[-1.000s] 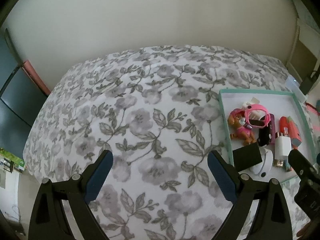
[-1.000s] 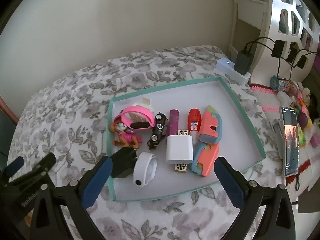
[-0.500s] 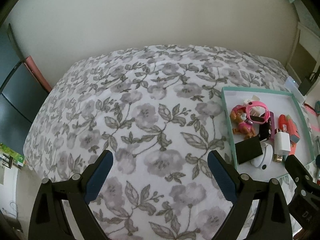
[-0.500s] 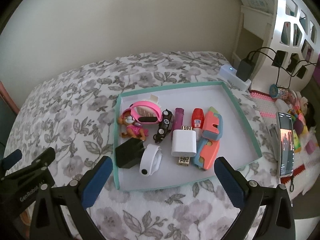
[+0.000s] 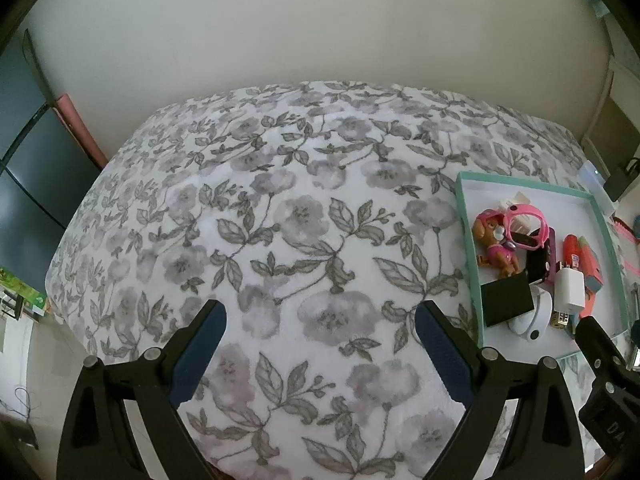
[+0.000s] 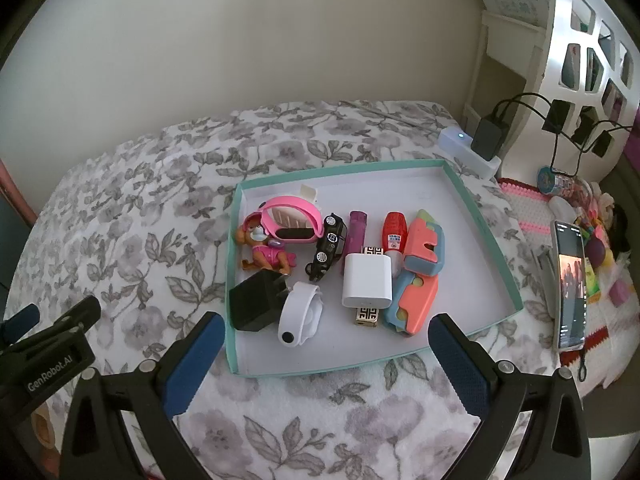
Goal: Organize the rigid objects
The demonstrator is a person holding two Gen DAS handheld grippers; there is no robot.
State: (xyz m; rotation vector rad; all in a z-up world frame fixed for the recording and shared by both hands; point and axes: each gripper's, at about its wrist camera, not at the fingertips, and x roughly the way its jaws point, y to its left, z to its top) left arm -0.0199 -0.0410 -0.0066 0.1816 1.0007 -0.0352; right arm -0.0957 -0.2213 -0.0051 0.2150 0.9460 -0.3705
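A teal-rimmed white tray lies on the floral bed cover. In it lie a black charger, a white band, a white charger, a pink watch, a toy dog, a black toy car, a purple tube, a red bottle and two coral-and-blue toys. My right gripper is open and empty above the tray's near edge. My left gripper is open and empty over bare bed cover, left of the tray.
A phone stands right of the tray among small toys. A white power strip with plugged chargers sits behind the tray by a white shelf unit. A dark cabinet stands left of the bed.
Both grippers have drawn back and up from the tray, so the tray looks smaller and farther. Both stay open. Objects in the tray have not moved.
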